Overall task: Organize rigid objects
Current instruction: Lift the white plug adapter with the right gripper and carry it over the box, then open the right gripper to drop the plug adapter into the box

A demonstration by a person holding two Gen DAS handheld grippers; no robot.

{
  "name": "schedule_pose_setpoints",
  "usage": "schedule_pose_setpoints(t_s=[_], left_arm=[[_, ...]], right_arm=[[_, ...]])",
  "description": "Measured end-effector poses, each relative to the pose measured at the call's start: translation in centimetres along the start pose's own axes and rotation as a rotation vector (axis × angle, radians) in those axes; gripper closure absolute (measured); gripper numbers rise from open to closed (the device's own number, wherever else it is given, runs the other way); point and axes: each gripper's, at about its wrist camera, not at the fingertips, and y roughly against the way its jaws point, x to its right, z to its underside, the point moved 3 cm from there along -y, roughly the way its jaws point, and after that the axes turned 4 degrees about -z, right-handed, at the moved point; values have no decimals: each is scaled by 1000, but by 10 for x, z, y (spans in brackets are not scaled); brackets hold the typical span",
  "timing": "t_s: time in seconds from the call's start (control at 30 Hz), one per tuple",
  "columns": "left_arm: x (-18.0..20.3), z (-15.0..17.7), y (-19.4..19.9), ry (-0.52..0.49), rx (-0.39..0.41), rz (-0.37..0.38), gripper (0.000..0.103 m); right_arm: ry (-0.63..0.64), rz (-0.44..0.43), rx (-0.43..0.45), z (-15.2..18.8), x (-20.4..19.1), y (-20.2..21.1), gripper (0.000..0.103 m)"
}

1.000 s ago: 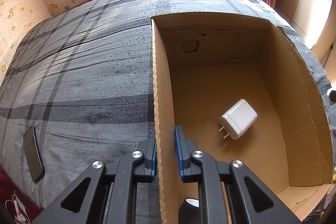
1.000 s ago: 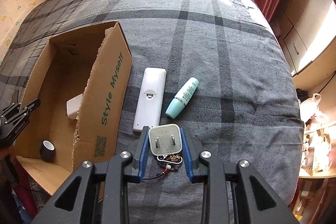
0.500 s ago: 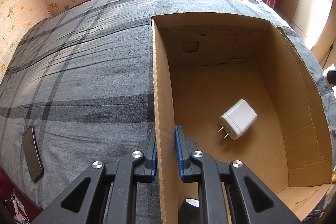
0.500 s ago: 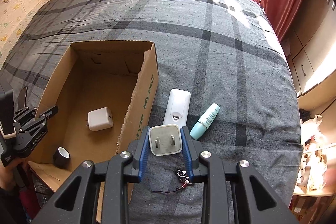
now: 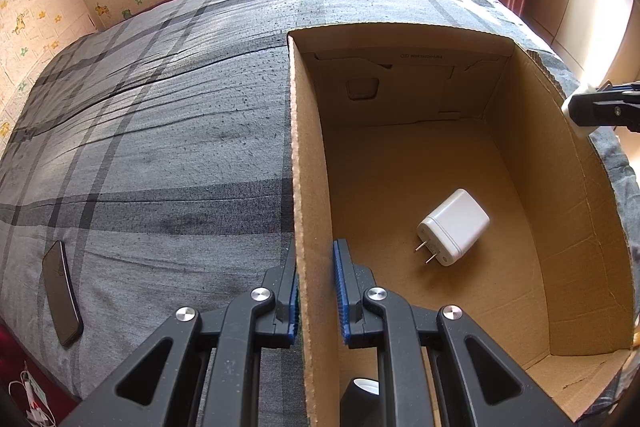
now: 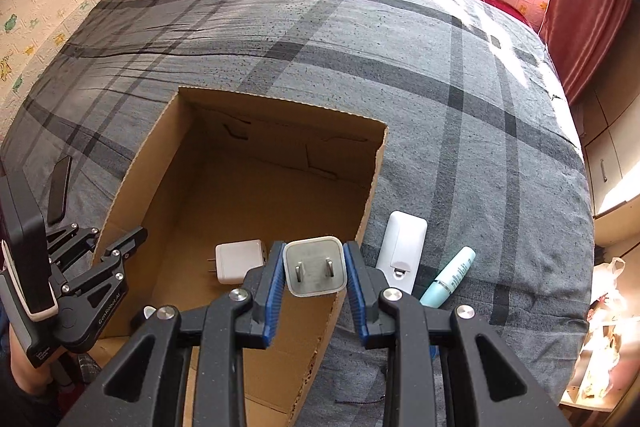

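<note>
My left claw is clamped on the left wall of the cardboard box, which sits open on the grey checked bedspread. My right claw is clamped on a small white plug, prongs facing me, held above the box's right wall. Inside on the box floor lie another white charger and a small black roll, while a white remote and a mint tube lie side by side on the bedspread just right of the box, and a dark phone lies well off to the left.
</note>
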Motion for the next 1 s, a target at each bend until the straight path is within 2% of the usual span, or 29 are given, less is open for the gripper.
schedule_pose_setpoints(t_s=[0.5, 0.7, 1.0], left_arm=[[0, -1, 0, 2, -5, -2, 87], [0, -2, -1, 4, -8, 2, 87], [1, -2, -1, -1, -10, -5, 87]], right_arm=[[-33, -13, -134, -34, -29, -91, 73], [-40, 21, -161, -40, -33, -124, 72], [-63, 21, -209, -39, -33, -155, 73]])
